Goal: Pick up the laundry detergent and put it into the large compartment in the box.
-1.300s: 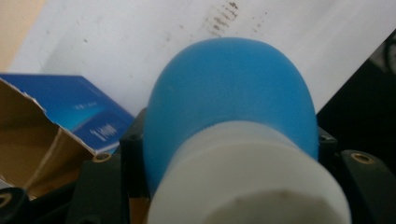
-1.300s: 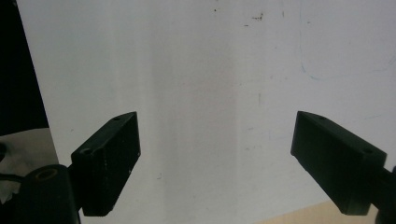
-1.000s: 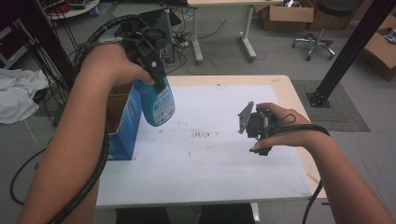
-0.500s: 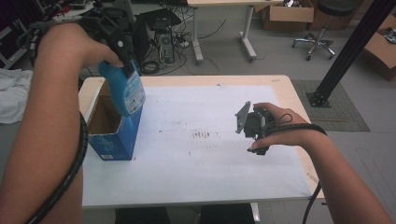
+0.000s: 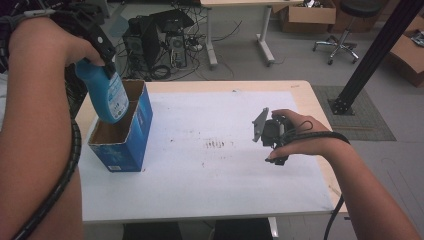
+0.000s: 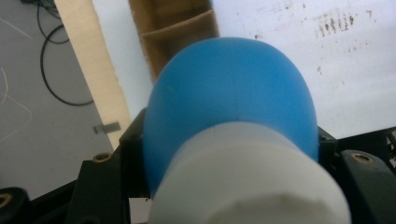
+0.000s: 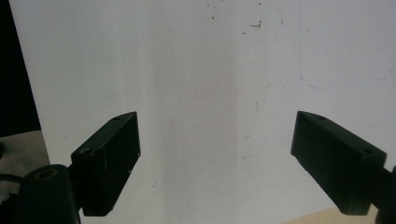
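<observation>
My left gripper (image 5: 97,47) is raised over the far left part of the table, and its black jaws are clamped on the neck end of a blue plastic bottle with a printed label and a white cap (image 5: 106,92). The bottle hangs bottom-down, tilted a little, with its lower end dipping into the open top of a blue cardboard box with a plain brown inside (image 5: 129,135). That box stands upright on the left side of the white sheet covering the light wooden table (image 5: 310,95). In the left gripper view the white cap (image 6: 247,182) is right up against the camera, the rounded blue body (image 6: 231,95) swells beyond it, and the brown interior of the box (image 6: 175,28) with a cardboard divider lies past the bottle.

My right gripper (image 5: 270,132) is low over the right half of the white sheet, well apart from the box, with my hand (image 5: 300,140) wrapped around it and its cable running back along my forearm. Its grey three-cornered plate faces left. In the right gripper view its two black jaws stand wide apart with nothing between them, looking down on bare white sheet (image 7: 210,93) flecked with small dark marks. A patch of darker smudges (image 5: 216,144) sits on the sheet between the box and my right gripper.

On the floor beyond the far edge are a tangle of black cables and computer cases (image 5: 160,35), and a rolling stool base (image 5: 337,42) farther right.
</observation>
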Action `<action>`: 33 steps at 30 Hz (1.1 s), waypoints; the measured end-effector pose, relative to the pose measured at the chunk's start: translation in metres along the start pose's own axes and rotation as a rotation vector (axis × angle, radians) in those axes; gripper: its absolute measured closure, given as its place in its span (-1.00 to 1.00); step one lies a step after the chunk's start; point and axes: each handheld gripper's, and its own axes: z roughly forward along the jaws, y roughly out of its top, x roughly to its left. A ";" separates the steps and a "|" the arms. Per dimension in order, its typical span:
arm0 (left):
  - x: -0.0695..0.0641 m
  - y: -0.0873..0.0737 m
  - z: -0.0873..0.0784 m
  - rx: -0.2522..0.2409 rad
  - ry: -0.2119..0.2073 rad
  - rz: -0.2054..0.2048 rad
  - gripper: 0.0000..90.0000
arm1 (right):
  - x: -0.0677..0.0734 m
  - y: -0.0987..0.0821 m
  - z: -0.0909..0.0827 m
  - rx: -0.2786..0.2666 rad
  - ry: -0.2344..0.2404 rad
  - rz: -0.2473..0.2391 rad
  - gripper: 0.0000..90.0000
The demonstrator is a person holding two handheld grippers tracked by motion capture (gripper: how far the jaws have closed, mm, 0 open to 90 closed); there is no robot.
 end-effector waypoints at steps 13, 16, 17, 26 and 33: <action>0.020 0.004 0.020 0.015 0.001 -0.080 -0.15 | -0.002 0.001 0.002 0.004 0.005 -0.001 -0.65; 0.025 0.004 0.028 0.024 -0.002 -0.092 -0.15 | -0.003 0.001 0.002 0.001 0.006 0.002 -0.65; 0.026 0.005 0.031 0.030 -0.002 -0.090 -0.15 | -0.003 0.001 0.002 0.002 0.005 0.007 -0.65; 0.029 0.006 0.051 0.043 -0.008 -0.098 -0.15 | -0.003 0.001 0.002 0.002 0.006 0.005 -0.65; 0.031 0.006 0.069 0.049 -0.020 -0.092 -0.15 | -0.003 -0.001 0.000 -0.008 -0.001 0.006 -0.65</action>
